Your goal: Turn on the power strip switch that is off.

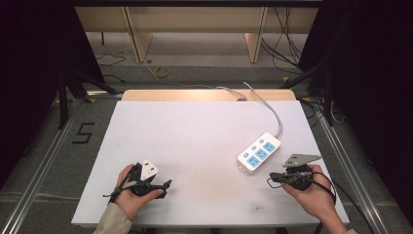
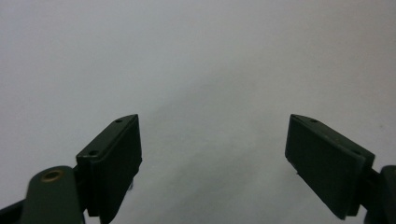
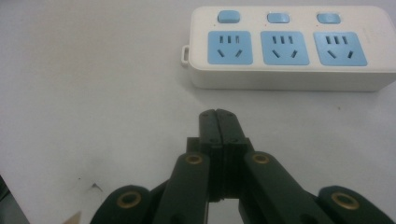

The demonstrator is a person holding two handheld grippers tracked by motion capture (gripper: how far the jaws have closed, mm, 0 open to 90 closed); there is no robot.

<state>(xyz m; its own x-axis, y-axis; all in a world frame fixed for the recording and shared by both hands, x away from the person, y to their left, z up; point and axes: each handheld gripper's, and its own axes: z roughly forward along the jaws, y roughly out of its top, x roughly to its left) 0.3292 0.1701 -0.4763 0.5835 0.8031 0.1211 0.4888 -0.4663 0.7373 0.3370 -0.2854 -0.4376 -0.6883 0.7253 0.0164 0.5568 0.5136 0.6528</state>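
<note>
Near worktop's (image 1: 195, 126) right edge, white three-socket power strip with blue faces (image 1: 259, 152); my right gripper (image 3: 217, 113) fingers closed, empty, could shove it; left gripper (image 2: 212, 149) wide open, empty.

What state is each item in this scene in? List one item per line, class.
Power strip: lying flat on the table, all three sockets empty, cord running off the far edge.
Left gripper: open, jaws wide apart, holding nothing.
Right gripper: shut, jaws pressed together, empty, short of the strip.
</note>
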